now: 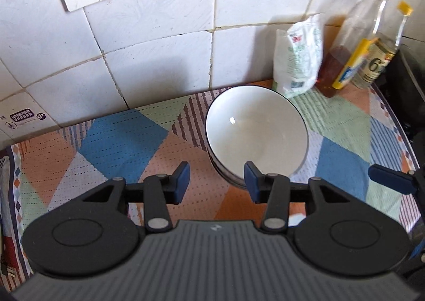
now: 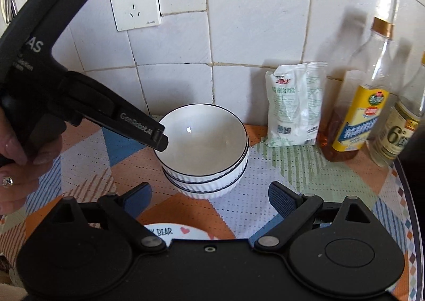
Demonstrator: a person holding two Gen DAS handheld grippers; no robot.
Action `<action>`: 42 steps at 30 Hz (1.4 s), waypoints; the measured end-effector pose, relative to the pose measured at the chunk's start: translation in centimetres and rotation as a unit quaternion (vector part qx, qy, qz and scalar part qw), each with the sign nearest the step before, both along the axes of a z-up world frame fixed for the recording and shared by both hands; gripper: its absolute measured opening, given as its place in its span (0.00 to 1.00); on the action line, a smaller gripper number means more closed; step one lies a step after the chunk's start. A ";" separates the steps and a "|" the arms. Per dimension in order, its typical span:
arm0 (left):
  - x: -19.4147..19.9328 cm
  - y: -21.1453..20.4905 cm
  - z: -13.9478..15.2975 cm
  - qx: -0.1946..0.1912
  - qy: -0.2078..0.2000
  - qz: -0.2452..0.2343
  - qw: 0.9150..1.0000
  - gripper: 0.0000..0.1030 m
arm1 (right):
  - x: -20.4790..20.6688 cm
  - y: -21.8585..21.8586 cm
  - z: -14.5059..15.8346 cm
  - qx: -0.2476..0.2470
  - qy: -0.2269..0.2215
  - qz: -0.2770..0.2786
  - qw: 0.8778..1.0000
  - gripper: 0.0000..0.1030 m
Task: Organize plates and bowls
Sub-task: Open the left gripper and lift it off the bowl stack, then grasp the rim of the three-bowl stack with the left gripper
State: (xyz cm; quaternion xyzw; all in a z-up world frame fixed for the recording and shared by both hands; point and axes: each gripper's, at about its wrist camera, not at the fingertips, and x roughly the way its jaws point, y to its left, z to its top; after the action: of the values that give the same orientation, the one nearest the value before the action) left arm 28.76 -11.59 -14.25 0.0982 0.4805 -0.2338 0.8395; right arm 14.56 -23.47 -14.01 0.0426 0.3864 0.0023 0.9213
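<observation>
Three white ribbed bowls with dark rims sit nested in a stack (image 1: 255, 131) (image 2: 204, 141) on the patterned mat (image 1: 127, 139), close to the tiled wall. My left gripper (image 1: 217, 181) is open just in front of the stack's near-left edge; its right pad (image 1: 252, 181) overlaps the rim without pressing on it. From the right wrist view its tip (image 2: 160, 140) hovers at the top bowl's left rim. My right gripper (image 2: 209, 200) stands wide open and empty in front of the stack. A white plate (image 2: 183, 232) with a heart and lettering lies beneath it.
A white salt bag (image 2: 292, 107) leans on the wall right of the bowls, followed by a yellow-labelled oil bottle (image 2: 358, 104) and a clear bottle (image 2: 398, 131). A wall socket (image 2: 135, 3) is above. A hand (image 2: 16, 157) holds the left gripper.
</observation>
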 end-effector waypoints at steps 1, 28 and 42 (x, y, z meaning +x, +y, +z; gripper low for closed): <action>-0.3 0.3 0.2 -0.001 -0.001 -0.004 1.000 0.43 | -0.4 0.3 0.1 0.000 -0.002 -0.005 1.000 0.94; -4.3 6.9 -0.2 -0.027 -0.007 -0.110 0.994 0.62 | -10.0 4.5 -0.6 -0.030 -0.080 -0.061 0.994 0.94; -0.9 7.7 -1.5 -0.154 -0.009 0.000 0.988 0.69 | -5.6 -9.8 -4.9 0.033 -0.071 0.035 0.996 0.94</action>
State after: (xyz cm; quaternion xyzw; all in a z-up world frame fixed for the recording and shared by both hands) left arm 27.84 -3.89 -15.72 -0.0301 0.4310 -0.3036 0.8492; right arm 8.91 -33.22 -18.92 0.0596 0.3205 0.0506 0.9440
